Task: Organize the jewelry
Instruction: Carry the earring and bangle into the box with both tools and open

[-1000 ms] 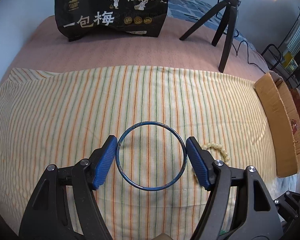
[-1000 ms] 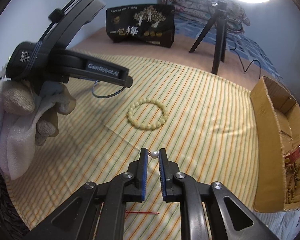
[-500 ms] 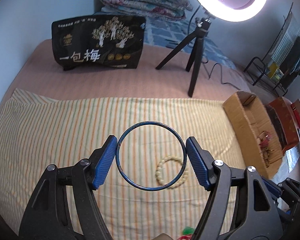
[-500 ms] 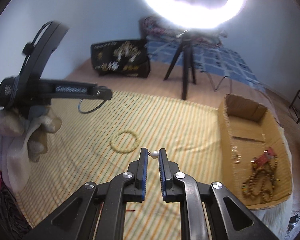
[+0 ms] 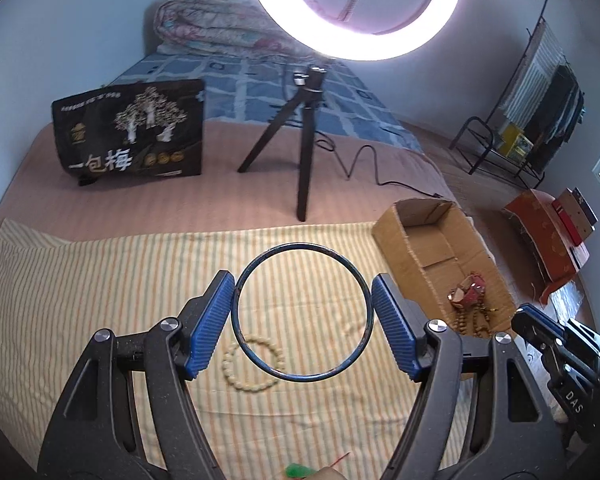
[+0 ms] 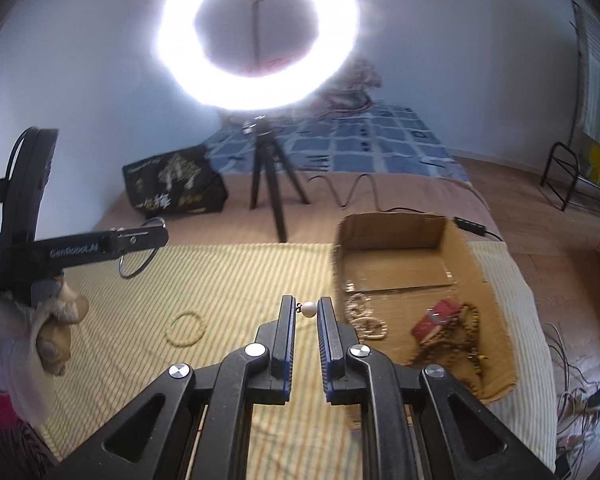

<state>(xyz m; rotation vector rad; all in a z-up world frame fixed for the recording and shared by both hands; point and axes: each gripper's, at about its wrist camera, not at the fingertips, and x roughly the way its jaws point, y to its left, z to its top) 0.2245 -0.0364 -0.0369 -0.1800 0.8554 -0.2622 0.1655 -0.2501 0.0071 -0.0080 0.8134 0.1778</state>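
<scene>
My left gripper [image 5: 302, 312] is shut on a thin blue bangle [image 5: 300, 379] and holds it high above the striped cloth [image 5: 100, 280]. It shows from the side in the right wrist view [image 6: 140, 254]. My right gripper [image 6: 305, 311] is shut on a small pearl piece [image 6: 309, 309], held above the cloth near the cardboard box [image 6: 476, 264]. A cream bead bracelet [image 5: 236, 372] lies on the cloth, also in the right wrist view [image 6: 187, 329]. The box [image 5: 404, 236] holds brown beads [image 6: 460, 332], a red item [image 6: 436, 322] and a pale chain [image 6: 364, 320].
A ring light [image 5: 356, 8] on a black tripod [image 5: 300, 152] stands behind the cloth. A black printed bag [image 5: 132, 132] stands at the back left. A cable [image 5: 364, 164] runs across the bed. A red box [image 5: 548, 232] and a metal rack [image 5: 500, 152] stand to the right.
Both grippers have risen and swung right toward the cardboard box, each keeping its hold. The cream bracelet now lies lower and to the left in both views.
</scene>
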